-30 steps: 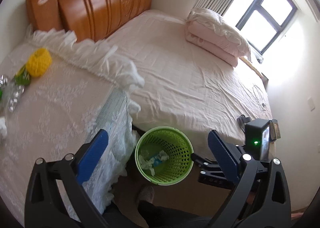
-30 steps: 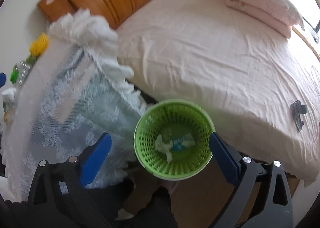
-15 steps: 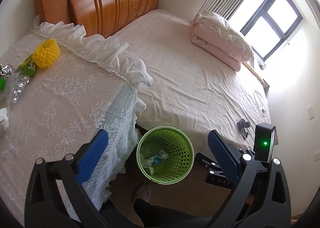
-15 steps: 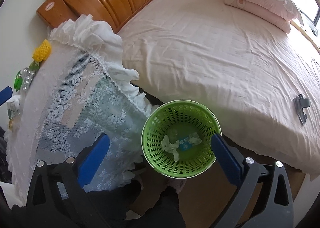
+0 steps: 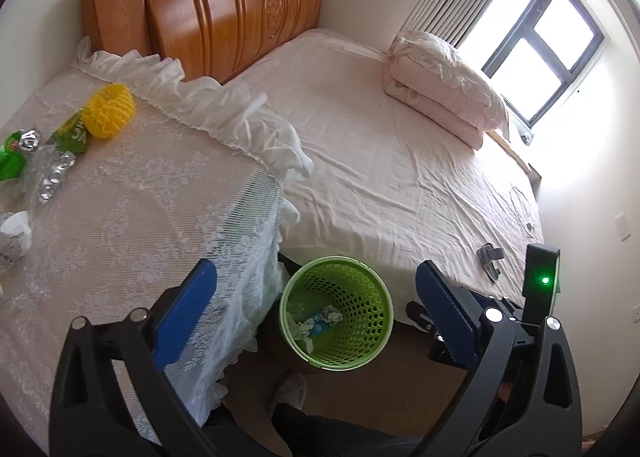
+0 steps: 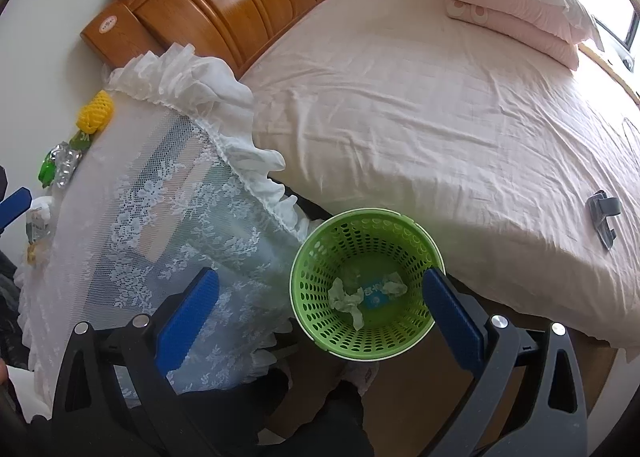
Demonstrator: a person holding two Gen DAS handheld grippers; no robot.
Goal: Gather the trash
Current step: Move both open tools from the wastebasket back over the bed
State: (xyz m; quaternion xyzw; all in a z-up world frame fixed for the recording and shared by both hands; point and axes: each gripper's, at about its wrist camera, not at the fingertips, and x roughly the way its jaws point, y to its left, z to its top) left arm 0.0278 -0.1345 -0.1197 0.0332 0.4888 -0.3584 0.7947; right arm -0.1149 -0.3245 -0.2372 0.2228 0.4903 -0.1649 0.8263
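Trash [image 5: 48, 161] lies at the left on the lace-covered surface [image 5: 132, 197], awaiting pickup. Left tongs [image 5: 316, 297] and right tongs [image 6: 320, 297] hang wide apart, holding nothing, above the green bin [image 5: 352, 361], which already contains crumpled tissue [image 6: 348, 299].

A wide bed [image 5: 380, 161] with a pale pink sheet fills the right. A carved wooden headboard [image 5: 224, 13] stands at the far end. Folded pink bedding [image 5: 440, 97] with a pillow [image 5: 452, 57] on top lies far right, by the window [image 5: 540, 33]. A lace cloth [image 5: 120, 209] covers the table on the left.
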